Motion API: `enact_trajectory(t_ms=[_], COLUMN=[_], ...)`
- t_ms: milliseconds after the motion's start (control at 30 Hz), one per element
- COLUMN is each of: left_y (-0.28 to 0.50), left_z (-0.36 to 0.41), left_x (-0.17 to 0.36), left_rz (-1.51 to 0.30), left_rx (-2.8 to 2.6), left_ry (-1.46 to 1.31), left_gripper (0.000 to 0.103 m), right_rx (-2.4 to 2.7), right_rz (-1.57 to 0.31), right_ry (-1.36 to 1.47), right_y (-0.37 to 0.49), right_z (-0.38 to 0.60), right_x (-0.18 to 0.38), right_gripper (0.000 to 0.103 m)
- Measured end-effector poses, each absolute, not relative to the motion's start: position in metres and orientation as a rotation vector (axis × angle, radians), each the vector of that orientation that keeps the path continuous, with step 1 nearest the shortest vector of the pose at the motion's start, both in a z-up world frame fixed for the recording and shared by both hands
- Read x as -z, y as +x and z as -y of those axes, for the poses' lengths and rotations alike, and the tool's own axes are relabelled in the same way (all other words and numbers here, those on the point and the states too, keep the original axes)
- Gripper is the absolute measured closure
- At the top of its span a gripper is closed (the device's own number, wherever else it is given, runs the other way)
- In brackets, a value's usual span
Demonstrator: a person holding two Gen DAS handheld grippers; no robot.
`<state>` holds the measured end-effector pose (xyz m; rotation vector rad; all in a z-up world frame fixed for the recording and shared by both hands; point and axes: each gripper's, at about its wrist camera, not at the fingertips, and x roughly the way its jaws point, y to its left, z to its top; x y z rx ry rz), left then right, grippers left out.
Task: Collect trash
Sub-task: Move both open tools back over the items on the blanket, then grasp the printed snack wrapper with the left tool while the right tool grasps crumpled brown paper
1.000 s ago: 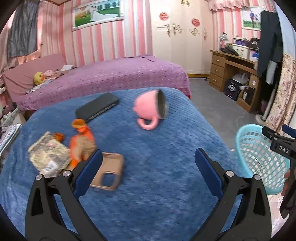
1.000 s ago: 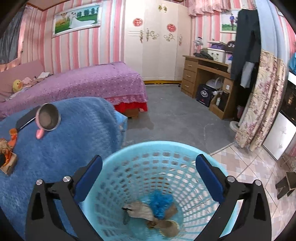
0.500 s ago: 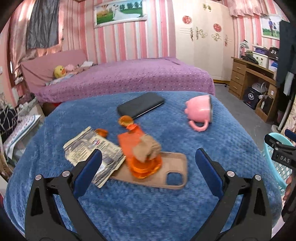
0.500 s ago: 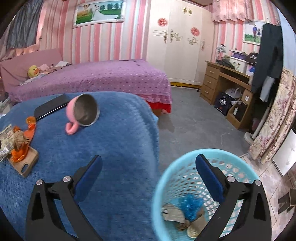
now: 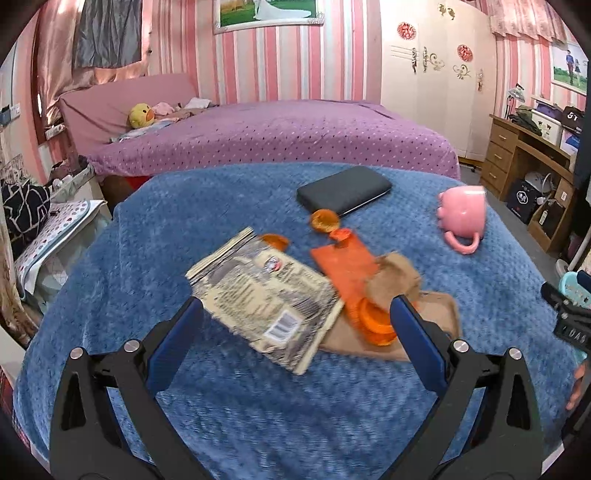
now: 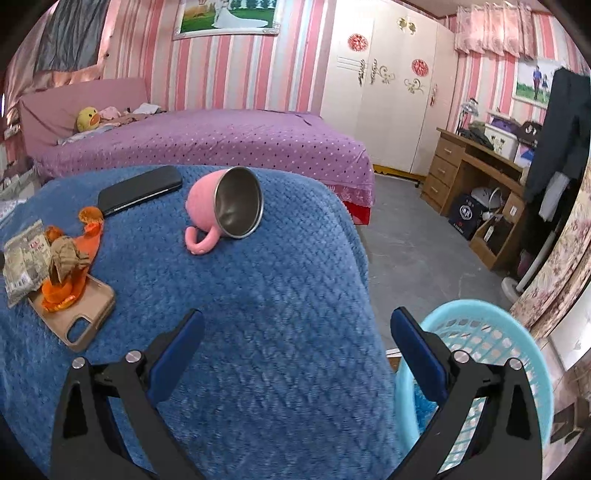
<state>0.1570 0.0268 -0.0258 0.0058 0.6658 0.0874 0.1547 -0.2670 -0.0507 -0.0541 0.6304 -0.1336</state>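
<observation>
Pink-and-white striped walls enclose the room, with a framed landscape picture hung high and grey fabric draped in the upper left corner. A bed under a purple dotted cover stands against a pink headboard, with a yellow plush duck near the pillows. A cream wardrobe carries red round decals and gilt ornaments. To the right stands a wooden desk with drawers, its top cluttered with what may be boxes and bags. The floor is grey, turning to tile near a floral curtain.
</observation>
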Motion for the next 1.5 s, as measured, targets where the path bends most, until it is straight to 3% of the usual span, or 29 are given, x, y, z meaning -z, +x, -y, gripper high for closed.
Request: enact_trajectory(t_ms=[367,867,1033,1100,1300,1500], left_y=[0.169,0.187,0.195,0.198,0.196,0.186], left_z=[-0.07,-0.065,-0.058,-0.056,-0.052,-0.057], left_x=[0.051,0.073,0.073,0.072,0.067,0.051], left_rz=[-0.751,-0.819,-0.822,-0.824,-0.799,-0.748], left_rx=[-0.163,-0.116,-0.08,-0.063,-0.018,0.006], left_ry=[-0.046,-0.085,-0.082,-0.083,-0.078,-0.086], left_gripper=[0.006,0.008,0.028,0.046,0.084,0.095], right_rx=[0.152,0.154,0.142,0.14,0.143,0.119], right_rz=[-0.655,-0.665,-0.671,-0.67,-0.651,-0.639], right_ry=[-0.048,-0.064,-0.066,-0.066,-0.074,-0.068], right_y=[0.164,0.167,0.169,0.169,0.165,0.161], right_z=[0.259,0.25,0.249,0.249,0.244,0.229], right_x=[0.058,0.062,0.063,0.063,0.06,0.059], right_gripper=[0.005,0.005,0.005,0.005,0.005,0.005])
